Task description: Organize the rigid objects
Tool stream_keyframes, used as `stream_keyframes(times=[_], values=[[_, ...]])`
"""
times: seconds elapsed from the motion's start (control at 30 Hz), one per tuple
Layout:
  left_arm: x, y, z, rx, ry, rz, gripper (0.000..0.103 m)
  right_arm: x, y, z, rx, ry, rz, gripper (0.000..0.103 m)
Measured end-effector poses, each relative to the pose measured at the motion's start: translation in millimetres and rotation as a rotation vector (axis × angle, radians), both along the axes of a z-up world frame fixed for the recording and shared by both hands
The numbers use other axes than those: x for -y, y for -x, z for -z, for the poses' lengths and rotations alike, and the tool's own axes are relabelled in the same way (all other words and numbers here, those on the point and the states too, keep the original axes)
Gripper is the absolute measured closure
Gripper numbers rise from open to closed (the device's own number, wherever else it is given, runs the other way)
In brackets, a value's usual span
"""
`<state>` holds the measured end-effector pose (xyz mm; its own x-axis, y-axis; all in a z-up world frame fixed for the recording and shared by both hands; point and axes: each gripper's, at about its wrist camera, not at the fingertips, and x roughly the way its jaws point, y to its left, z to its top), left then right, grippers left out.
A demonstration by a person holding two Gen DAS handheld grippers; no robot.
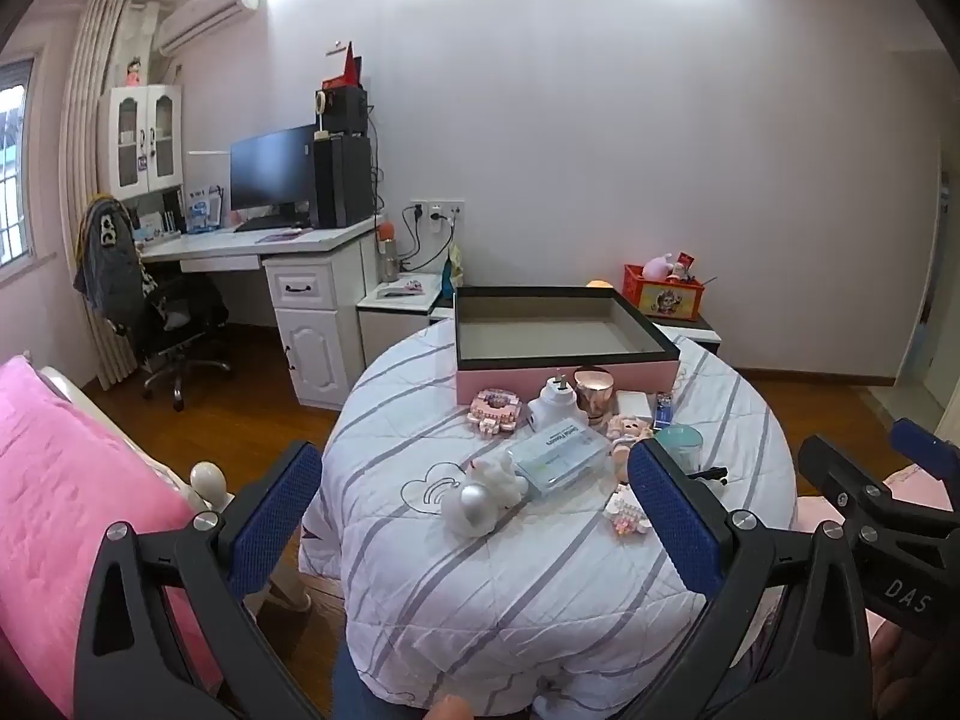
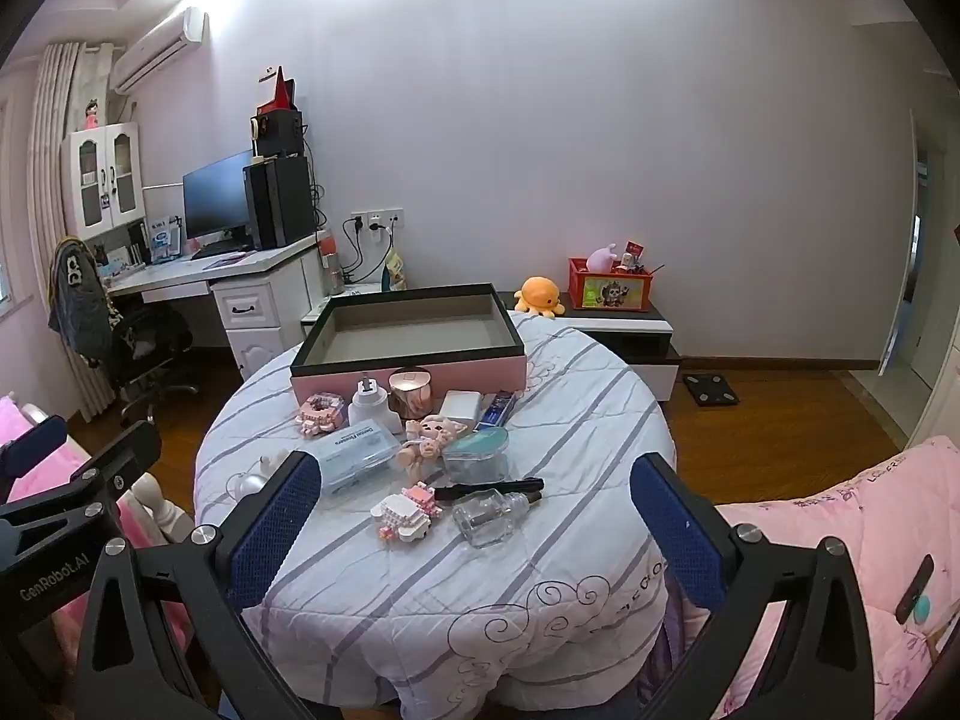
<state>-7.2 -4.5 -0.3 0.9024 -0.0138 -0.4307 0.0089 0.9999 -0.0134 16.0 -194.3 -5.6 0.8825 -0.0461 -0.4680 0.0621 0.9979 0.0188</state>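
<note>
An empty pink box with a black rim (image 1: 564, 369) (image 2: 408, 369) stands at the far side of a round table under a striped quilt (image 1: 480, 570) (image 2: 420, 588). In front of it lie a clear plastic case (image 1: 558, 459) (image 2: 357, 456), a white astronaut figure (image 1: 480, 495), a pink brick model (image 1: 493, 411) (image 2: 321, 411), a white plug (image 1: 555, 405) (image 2: 372, 405), a copper jar (image 1: 595, 390) (image 2: 411, 393), a doll (image 2: 429, 438), a teal-lidded heart box (image 2: 477, 456), a glass bottle (image 2: 486, 516) and a second brick model (image 2: 405, 510). My left gripper (image 1: 474, 516) and right gripper (image 2: 480, 528) both hang open above the near edge, holding nothing.
A pink bed (image 1: 66, 480) lies to the left and pink bedding (image 2: 840, 540) to the right. Behind the table are a white desk with monitor (image 1: 270, 180), an office chair (image 1: 174, 324), a low cabinet with an orange crate (image 2: 609, 285) and an orange plush (image 2: 537, 294).
</note>
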Motion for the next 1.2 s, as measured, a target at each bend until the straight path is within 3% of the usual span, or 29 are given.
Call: stream_keyframes(times=[1.2], values=[[-4.3,10.4,-22.2,0.069,0.009,-0.003,0.000,-10.3,12.3,-7.2,0.037,0.010,-0.009,0.000]])
